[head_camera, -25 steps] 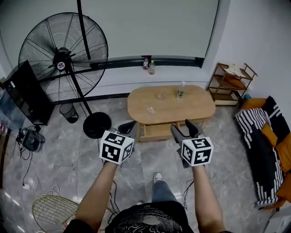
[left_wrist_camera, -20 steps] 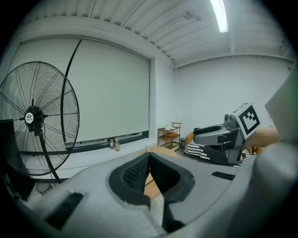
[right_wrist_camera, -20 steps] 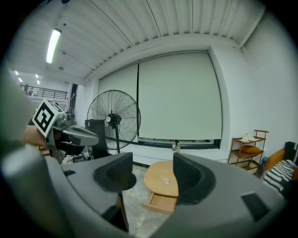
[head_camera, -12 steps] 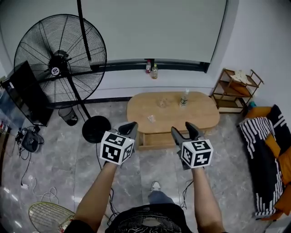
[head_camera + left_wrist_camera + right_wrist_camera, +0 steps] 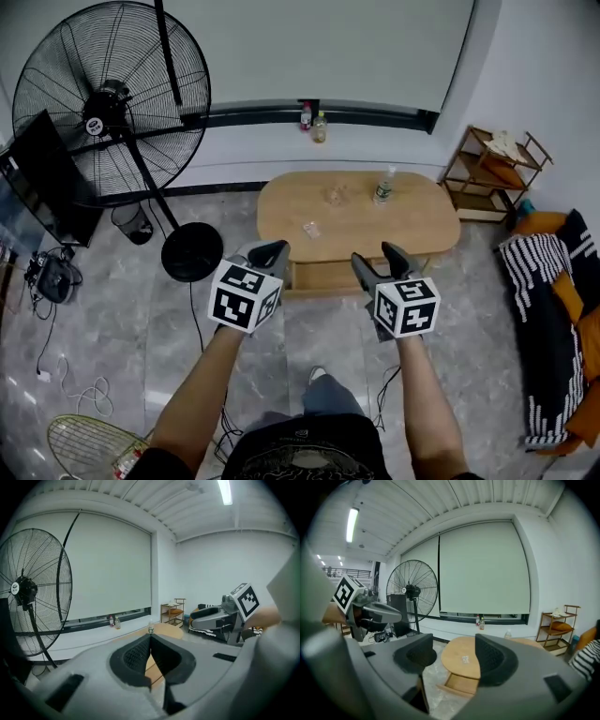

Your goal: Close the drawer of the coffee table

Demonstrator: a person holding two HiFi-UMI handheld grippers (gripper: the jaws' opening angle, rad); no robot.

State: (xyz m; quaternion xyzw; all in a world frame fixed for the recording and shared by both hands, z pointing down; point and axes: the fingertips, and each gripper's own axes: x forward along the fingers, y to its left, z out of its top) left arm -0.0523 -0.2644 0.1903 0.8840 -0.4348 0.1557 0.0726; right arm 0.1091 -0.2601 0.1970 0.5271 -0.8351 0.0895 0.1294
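The step in hand is the approach, and by this reading the closing push has not begun. The shallow light-wood drawer (image 5: 328,277) stands pulled out from under the near edge of the oval light-wood coffee table (image 5: 417,225), with its front panel facing you. You hold both hand-held grippers in front of the table, apart from it, one on each side of the drawer in the head view. The left hand-held gripper (image 5: 274,249) has its jaws pressed together, with nothing between them. The right hand-held gripper (image 5: 373,256) has its jaws spread; they have just opened a little further, and nothing sits between them. In the right gripper view the open drawer lies ahead of and below the jaws. The next move calls for lowering a hand-held gripper to the height of the drawer front. Set it squarely against the panel, near the middle, and push straight toward the table until the front sits flush. Push evenly, because an off-centre load may skew the drawer. Keep the push smooth, because a clear plastic bottle (image 5: 382,188) stands upright on the table and could tip.
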